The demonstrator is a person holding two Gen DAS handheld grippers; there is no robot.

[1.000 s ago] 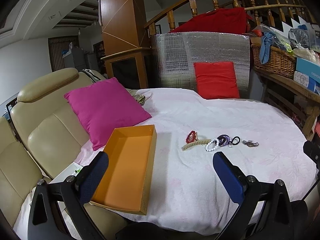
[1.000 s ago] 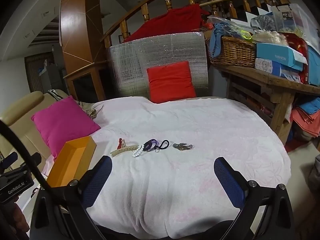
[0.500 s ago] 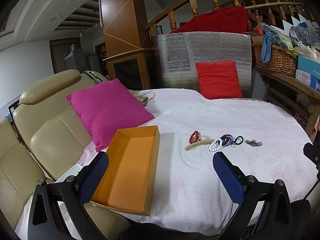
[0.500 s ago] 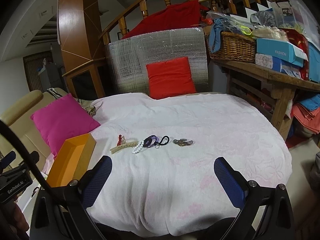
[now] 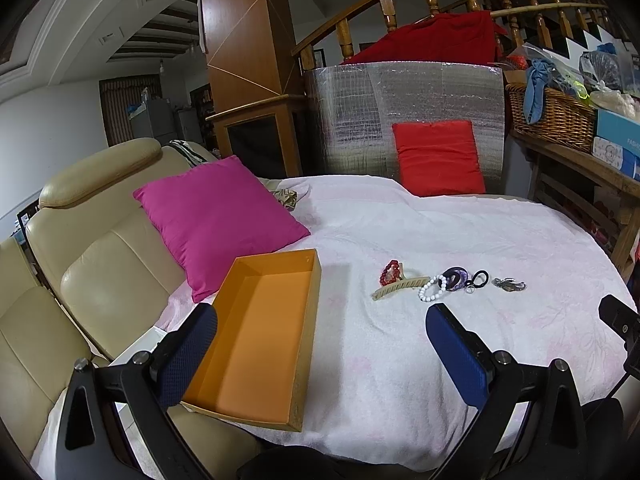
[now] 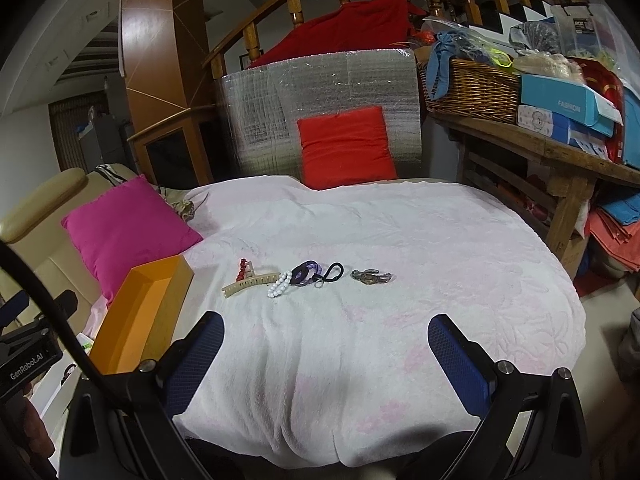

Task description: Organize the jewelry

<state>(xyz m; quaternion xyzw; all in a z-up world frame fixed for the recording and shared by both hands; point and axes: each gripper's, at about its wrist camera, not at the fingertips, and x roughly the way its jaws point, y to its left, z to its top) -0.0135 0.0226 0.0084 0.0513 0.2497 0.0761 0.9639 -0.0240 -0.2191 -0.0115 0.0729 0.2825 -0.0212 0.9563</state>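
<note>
An empty orange box [image 5: 262,336] [image 6: 140,316] lies on the left of the white-covered table [image 5: 420,360] [image 6: 360,340]. To its right runs a row of jewelry: a red bead bracelet [image 5: 390,273] [image 6: 242,269], a beige hair clip [image 5: 400,288] [image 6: 250,283], a white bead bracelet [image 5: 432,287] [image 6: 279,285], a purple ring piece [image 5: 456,278] [image 6: 306,272], a black hair tie [image 5: 478,278] [image 6: 334,271] and a grey metal piece [image 5: 509,285] [image 6: 370,276]. My left gripper [image 5: 320,336] hovers open near the box's near end. My right gripper [image 6: 326,340] is open, short of the row.
A pink cushion [image 5: 218,216] rests on the beige sofa [image 5: 80,272] left of the box. A red cushion [image 5: 438,158] leans on a silver foil panel [image 5: 400,108] at the back. A wooden shelf [image 6: 540,148] with a wicker basket [image 6: 472,88] and boxes stands to the right.
Both cameras have drifted slightly, the right one a little closer to the jewelry. Nothing on the table has moved and both grippers stay open.
</note>
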